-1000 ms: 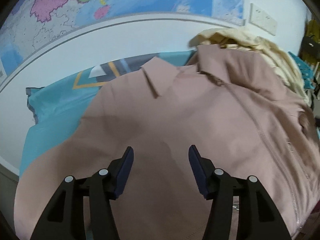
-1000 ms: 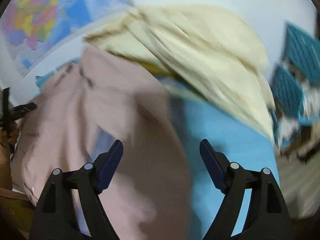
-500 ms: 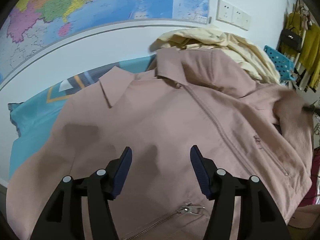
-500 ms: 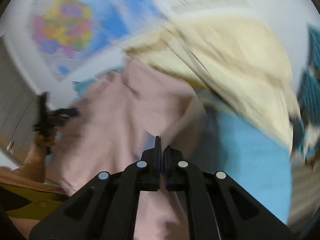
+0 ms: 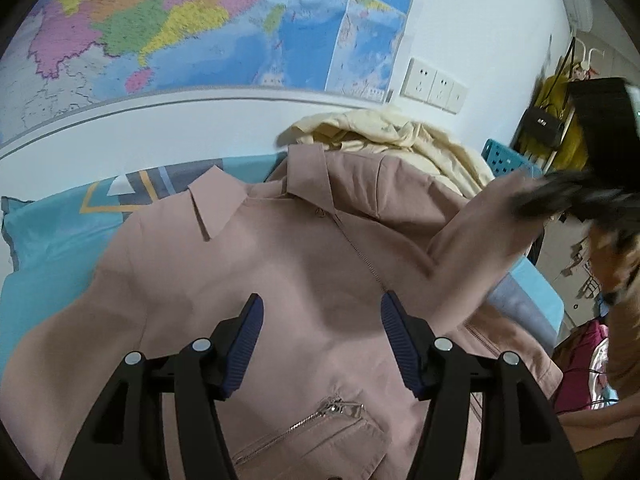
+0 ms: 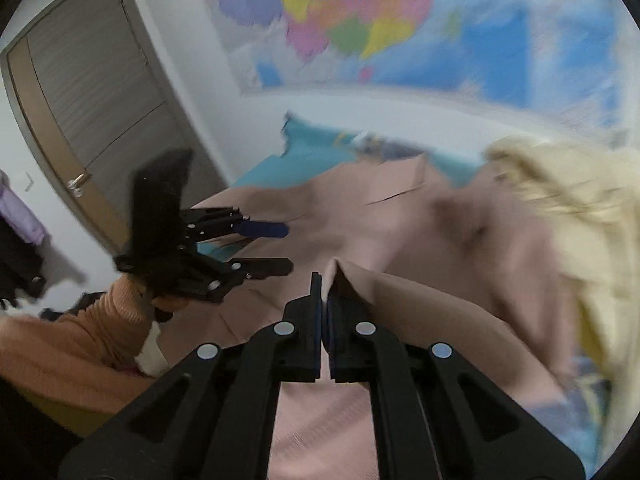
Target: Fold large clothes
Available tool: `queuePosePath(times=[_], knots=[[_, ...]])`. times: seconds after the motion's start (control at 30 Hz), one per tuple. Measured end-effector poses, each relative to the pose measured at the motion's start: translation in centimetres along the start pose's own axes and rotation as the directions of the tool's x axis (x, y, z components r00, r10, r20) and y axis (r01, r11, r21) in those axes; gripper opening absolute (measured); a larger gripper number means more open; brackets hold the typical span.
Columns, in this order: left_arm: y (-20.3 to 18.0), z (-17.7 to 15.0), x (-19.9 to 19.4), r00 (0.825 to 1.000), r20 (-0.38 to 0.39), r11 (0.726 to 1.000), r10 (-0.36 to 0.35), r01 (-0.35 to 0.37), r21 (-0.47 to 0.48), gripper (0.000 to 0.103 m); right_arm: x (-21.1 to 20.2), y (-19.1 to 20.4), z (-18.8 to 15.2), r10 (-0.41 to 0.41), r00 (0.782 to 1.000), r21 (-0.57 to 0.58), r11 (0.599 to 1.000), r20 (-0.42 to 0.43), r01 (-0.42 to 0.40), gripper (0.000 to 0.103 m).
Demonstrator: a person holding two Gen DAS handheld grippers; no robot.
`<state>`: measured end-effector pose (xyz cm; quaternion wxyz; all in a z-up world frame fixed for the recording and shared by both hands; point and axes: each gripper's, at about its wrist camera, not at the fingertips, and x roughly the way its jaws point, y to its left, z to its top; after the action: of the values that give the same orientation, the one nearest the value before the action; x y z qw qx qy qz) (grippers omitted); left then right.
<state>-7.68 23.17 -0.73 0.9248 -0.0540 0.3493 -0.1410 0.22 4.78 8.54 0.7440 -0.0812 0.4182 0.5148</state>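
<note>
Your pink jacket [image 5: 280, 264] lies front-up on the bed [image 5: 52, 232], its long axis running from the hem near you to the collar pointing at the wall map [image 5: 200, 20]. Your right tongs [image 6: 325, 296] are clenched on its sleeve [image 5: 476, 240], lifted across the body. Your left tongs [image 5: 320, 320] hang released above the chest, gripping nothing.

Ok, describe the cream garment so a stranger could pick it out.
Under the wall map, a teal bed sheet carries a spread pink jacket. Behind its collar lies the cream garment: crumpled and pale yellow, heaped rather than flat.
</note>
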Motion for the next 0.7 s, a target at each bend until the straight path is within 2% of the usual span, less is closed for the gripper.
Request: queuePosePath(times=[0.07,0.1,0.17,0.23,0.33,0.4,0.43,0.5,0.6,0.67,0.7], knots=[[0.5,-0.3,-0.5,1.0,0.0,1.0,0.009,-0.009,-0.005,0.059,4.6,-0.5,0.5,0.032,0.998,0.033,0.999,-0.059,-0.03,0.015],[0.7,-0.6,-0.6,1.0,-0.007,1.0,0.018,-0.018,-0.006,0.059,6.3,-0.8,0.6,0.02,0.996,0.044,0.999,-0.086,-0.016,0.036],[0.8,-1.2,-0.4,0.999,-0.031,0.999,0.04,-0.04,0.001,0.06,7.0,-1.6,0.4,-0.014,0.996,0.062,0.998,-0.091,0.02,0.059],[0.9,-1.8,-0.1,0.997,-0.058,0.999,0.041,-0.04,0.011,0.06,5.6,-2.2,-0.1,-0.027,0.999,0.07,0.997,-0.041,0.03,0.058],[1.0,-2.4,0.8,0.995,-0.093,1.0,0.023,-0.022,0.02,0.06,1.1,-3.7,-2.1,-0.073,0.994,0.111,0.992,0.076,0.065,0.069],[0.8,-2.6,1.4,0.994,-0.106,1.0,-0.003,0.006,0.028,0.062,-1.6,-4.9,-4.6,-0.126,0.986,0.144,0.983,0.113,0.109,0.075],[0.5,-2.5,1.8,0.994,-0.11,0.999,-0.011,0.015,0.035,0.065,-2.2,-5.4,-5.7,-0.126,0.986,0.163,0.981,0.111,0.107,0.075],[0.0,-2.4,2.6,0.993,-0.119,0.998,-0.025,0.03,0.046,0.065,-2.8,-5.8,-8.5,-0.096,0.992,0.188,0.979,0.076,0.08,0.076],[-0.6,-2.1,3.9,0.99,-0.135,0.998,-0.034,0.042,0.053,0.065,-2.7,-4.5,-11.7,-0.061,0.998,0.144,0.988,0.027,0.056,0.076],[-0.6,-1.9,4.4,0.989,-0.141,0.998,-0.05,0.056,0.041,0.065,-1.7,-3.2,-12.7,-0.046,0.999,0.112,0.993,-0.003,0.046,0.076],[-0.6,-1.8,4.5,0.989,-0.139,0.997,-0.054,0.06,0.039,0.065,-1.3,-2.8,-12.9,-0.043,0.999,0.105,0.993,-0.015,0.045,0.06]])
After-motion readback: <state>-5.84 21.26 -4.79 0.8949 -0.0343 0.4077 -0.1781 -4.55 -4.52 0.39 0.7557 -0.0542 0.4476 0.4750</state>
